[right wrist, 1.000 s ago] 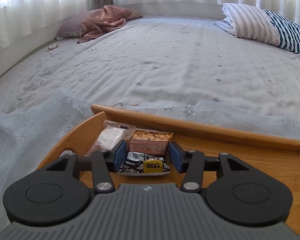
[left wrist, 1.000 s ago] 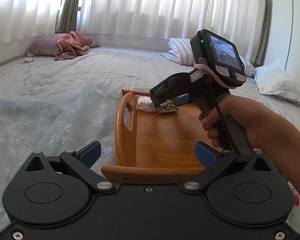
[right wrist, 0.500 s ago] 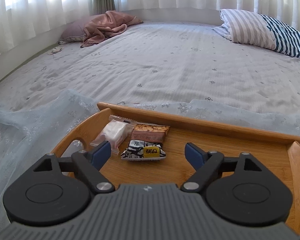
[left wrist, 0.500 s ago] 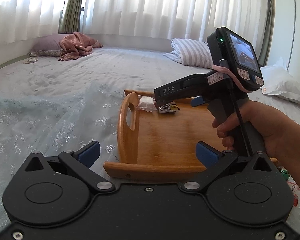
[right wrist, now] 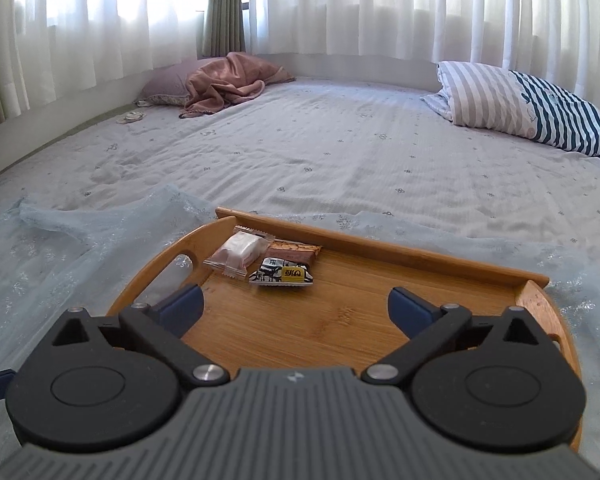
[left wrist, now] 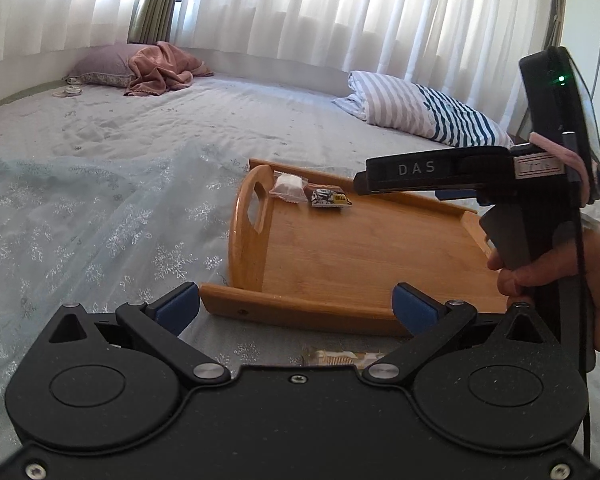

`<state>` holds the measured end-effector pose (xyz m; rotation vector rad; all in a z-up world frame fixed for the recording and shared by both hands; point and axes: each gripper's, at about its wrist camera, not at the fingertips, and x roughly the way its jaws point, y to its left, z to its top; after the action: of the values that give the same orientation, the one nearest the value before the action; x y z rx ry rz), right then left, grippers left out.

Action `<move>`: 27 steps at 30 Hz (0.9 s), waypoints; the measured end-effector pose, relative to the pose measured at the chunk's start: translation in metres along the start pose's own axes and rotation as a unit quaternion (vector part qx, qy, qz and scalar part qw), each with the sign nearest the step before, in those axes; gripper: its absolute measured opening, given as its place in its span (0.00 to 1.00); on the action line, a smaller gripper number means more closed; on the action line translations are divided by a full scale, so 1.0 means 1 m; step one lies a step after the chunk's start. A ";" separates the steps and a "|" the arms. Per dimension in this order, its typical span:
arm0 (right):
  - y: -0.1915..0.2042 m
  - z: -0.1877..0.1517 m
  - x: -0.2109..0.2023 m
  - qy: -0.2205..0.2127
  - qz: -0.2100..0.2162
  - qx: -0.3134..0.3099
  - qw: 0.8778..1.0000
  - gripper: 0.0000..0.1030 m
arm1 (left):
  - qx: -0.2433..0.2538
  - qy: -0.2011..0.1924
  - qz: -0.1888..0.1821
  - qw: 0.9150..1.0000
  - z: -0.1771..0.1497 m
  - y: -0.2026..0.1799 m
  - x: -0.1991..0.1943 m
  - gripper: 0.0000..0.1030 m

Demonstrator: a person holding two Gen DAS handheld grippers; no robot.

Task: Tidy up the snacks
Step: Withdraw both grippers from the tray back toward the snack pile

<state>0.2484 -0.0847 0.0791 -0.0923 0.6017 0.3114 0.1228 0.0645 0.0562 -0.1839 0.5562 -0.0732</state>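
So the wooden tray is sitting on the bed, on top of a sheer pale blue cloth with snowflakes. Three snacks are bunched up in the tray's far left corner, right by the handle cutout: a clear packet with something white inside, a brown packet with nuts pictured on it against the back rail, and a black-and-white wrapper with a yellow label just in front of those, touching or nearly touching both. The right gripper has just been opening its jaws and now they're spread wide with nothing between them, hovering over the bare middle of the tray, a bit back from the snacks. The left gripper is wide open and empty too, parked at the tray's near edge. From its camera you can see the person's hand wrapped around the right gripper's handle. Striped pillow and a pink blanket sit way off at the far side of the bed.
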 end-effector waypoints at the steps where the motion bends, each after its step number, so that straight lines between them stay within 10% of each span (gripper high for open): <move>1: 0.000 -0.002 -0.007 -0.004 0.001 -0.003 1.000 1.00 | 0.003 0.001 0.001 1.000 -0.002 -0.001 -0.001 1.00; 27: -0.016 -0.082 -0.107 -0.009 -0.031 0.008 0.999 1.00 | 0.052 0.028 -0.002 0.998 -0.033 -0.039 -0.032 1.00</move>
<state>0.1253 -0.1428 0.0729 -0.0923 0.5825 0.2464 0.0770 0.0250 0.0525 -0.0824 0.6057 -0.1107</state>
